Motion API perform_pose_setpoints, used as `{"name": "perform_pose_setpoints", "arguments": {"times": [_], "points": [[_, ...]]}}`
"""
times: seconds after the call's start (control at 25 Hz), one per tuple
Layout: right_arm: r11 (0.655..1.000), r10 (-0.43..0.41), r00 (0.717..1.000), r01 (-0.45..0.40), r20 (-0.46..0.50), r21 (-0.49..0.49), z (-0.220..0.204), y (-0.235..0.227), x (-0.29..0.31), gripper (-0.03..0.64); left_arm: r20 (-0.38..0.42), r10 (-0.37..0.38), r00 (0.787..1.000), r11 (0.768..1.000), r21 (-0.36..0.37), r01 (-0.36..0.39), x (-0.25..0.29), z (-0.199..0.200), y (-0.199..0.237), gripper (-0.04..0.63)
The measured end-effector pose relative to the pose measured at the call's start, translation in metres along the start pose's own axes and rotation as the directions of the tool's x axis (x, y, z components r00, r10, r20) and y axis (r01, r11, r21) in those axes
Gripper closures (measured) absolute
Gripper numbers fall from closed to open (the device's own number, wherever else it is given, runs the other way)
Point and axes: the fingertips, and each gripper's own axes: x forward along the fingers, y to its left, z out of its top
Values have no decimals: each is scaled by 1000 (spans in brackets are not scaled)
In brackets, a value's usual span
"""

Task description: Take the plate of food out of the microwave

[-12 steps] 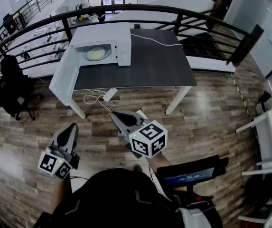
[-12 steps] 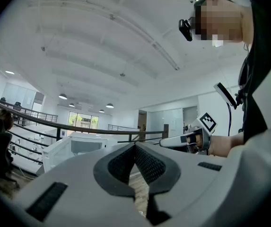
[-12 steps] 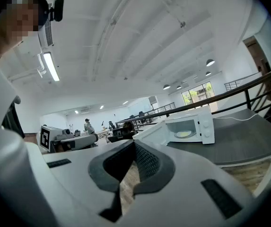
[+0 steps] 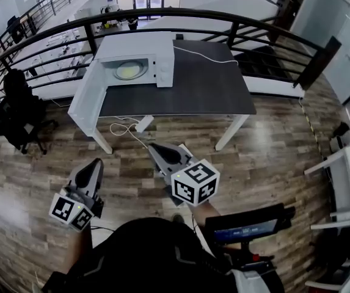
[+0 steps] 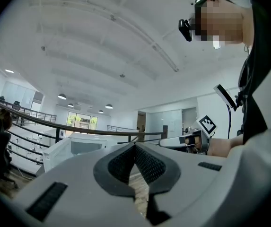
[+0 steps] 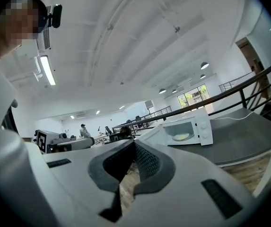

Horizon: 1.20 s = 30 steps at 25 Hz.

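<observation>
Ahead of both claws, well apart from either, the plate of food [image 4: 130,70] sits inside the microwave [image 4: 162,63] on the far-left part of the dark table [image 4: 211,84]. Neither claw has reached the table's near edge.

The right gripper [image 4: 153,146] is clenched, its jaws pressed together with nothing between them. The left gripper [image 4: 96,162] is clenched and empty too, its ribbed pads [image 5: 147,163] meeting at the tips.

The right gripper is nearer to the opening. It points forward and off to its left, so in the right gripper view the plate lies to the right of its closed jaws. To line up, it needs to swing rightward as well as go forward, I judge.

The left gripper points nearly at the oven, which sits a little left of its jaw line in the left gripper view. The open door [image 4: 88,102] hangs out on that side, towards the person, and looks likely to crowd that claw's approach.

The cavity faces back towards the claws. The plate lies flat (it is round, so no long axis governs the grip), which suggests a level, straight-in reach for its near rim. The jaws must first part.
</observation>
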Motion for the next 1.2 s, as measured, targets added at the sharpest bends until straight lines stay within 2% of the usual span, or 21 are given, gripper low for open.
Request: {"name": "perform_pose_setpoints", "arguments": {"times": [0.48,1.2], "points": [[1000,-23,1000,23,6,15,-3,18,10,617,11,-6,1000,1000,-12,6,-22,2,17,591],[993,-115,993,115,-11,-18,-21,63,47,617,37,-74,997,997,-29,75,-62,-3,64,591]]}}
